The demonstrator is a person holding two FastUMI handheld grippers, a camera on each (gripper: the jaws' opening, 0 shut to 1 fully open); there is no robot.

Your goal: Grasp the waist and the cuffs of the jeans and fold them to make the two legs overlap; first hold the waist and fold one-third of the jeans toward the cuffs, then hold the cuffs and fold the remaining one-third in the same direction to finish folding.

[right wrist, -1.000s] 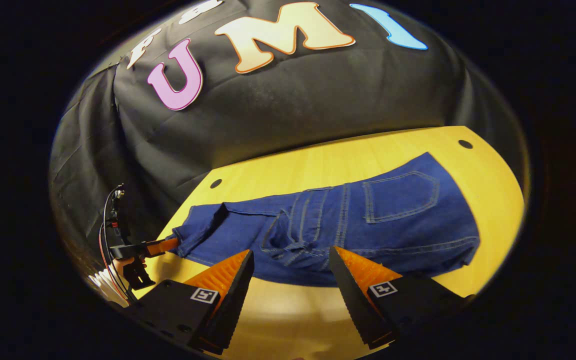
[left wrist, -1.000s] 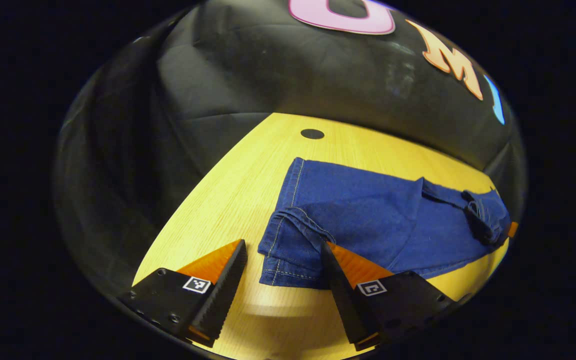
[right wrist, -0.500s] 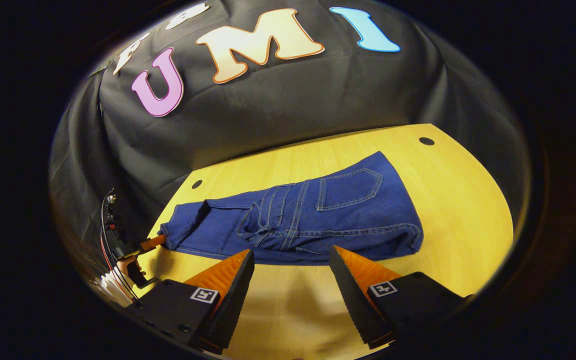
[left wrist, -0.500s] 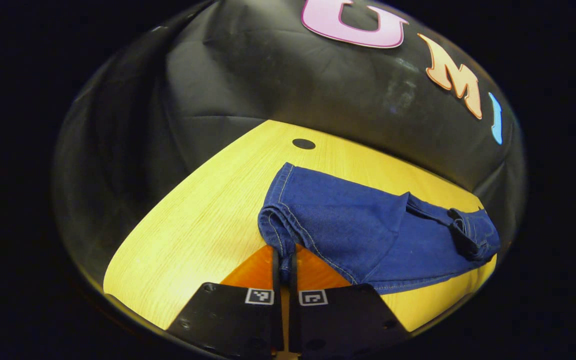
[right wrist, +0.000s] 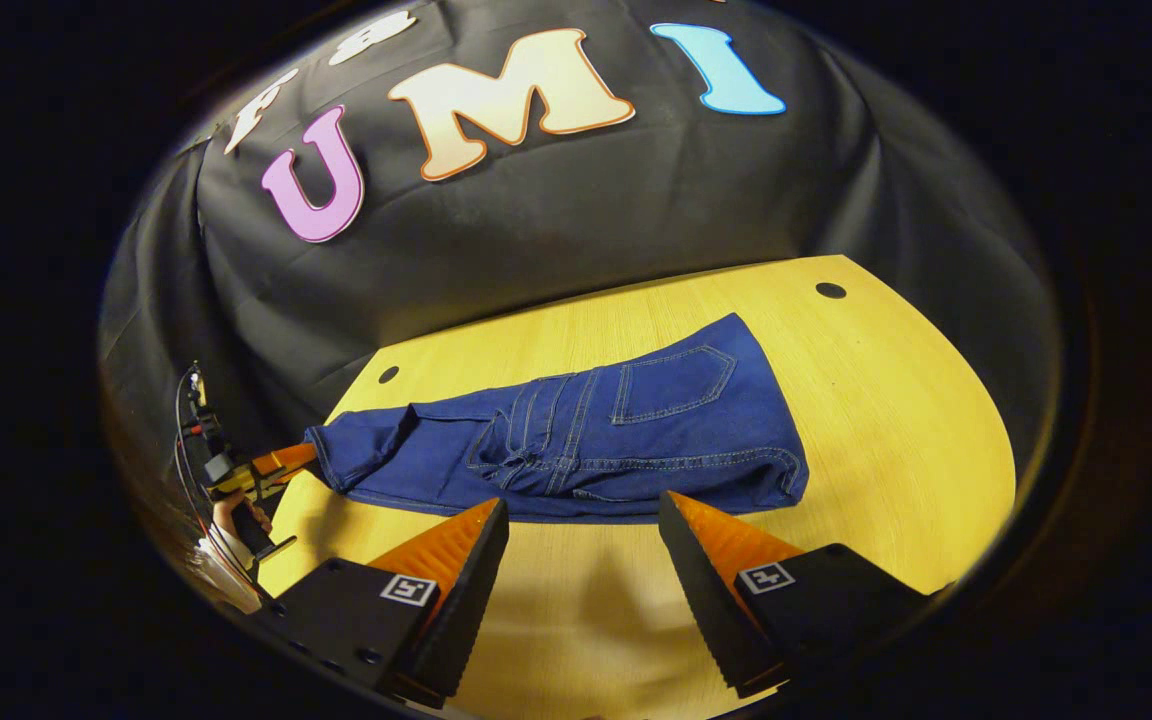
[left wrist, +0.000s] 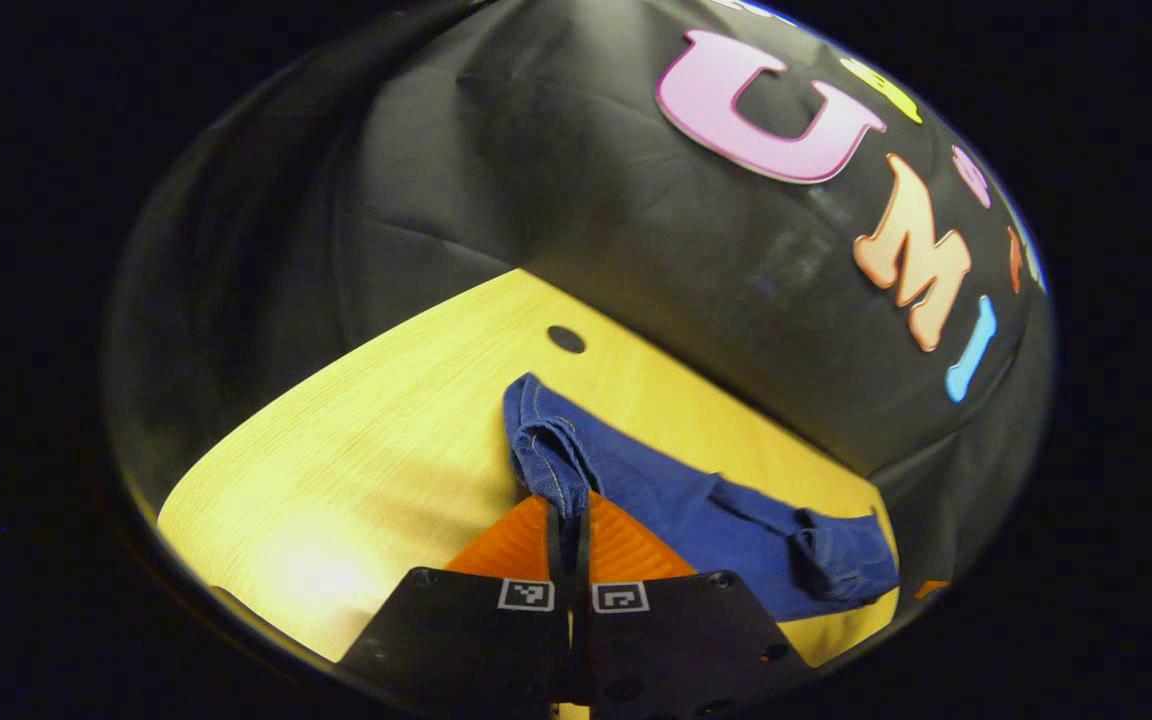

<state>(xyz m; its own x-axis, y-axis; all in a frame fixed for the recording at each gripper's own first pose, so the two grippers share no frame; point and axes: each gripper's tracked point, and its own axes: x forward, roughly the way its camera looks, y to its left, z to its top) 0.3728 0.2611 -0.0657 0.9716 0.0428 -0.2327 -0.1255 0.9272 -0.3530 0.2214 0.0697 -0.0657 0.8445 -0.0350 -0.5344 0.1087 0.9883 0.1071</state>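
Left gripper (left wrist: 569, 520) is pinching the cuffs (left wrist: 548, 455) of the jeans (right wrist: 576, 440) while right gripper (right wrist: 584, 545) is hovering with fingers apart near the waist (right wrist: 771, 470), likely needing to grasp it next.

A pale wooden table (right wrist: 896, 420) with a fine straight grain carries everything here, its far edge running along the booth's black cloth wall. Two small dark round holes are set into the top near that far edge: one (right wrist: 830, 290) beyond the waist end of the jeans, the other (right wrist: 388, 374) beyond their leg end. The blue jeans (right wrist: 596, 440) lie directly on the wood, stretched lengthwise between the two holes, back pocket facing up at the wider end. Seen from the left gripper view, the jeans (left wrist: 696, 510) run away across the table (left wrist: 356, 470), bunched at the cuffs, with a hole (left wrist: 565, 339) just beyond them.
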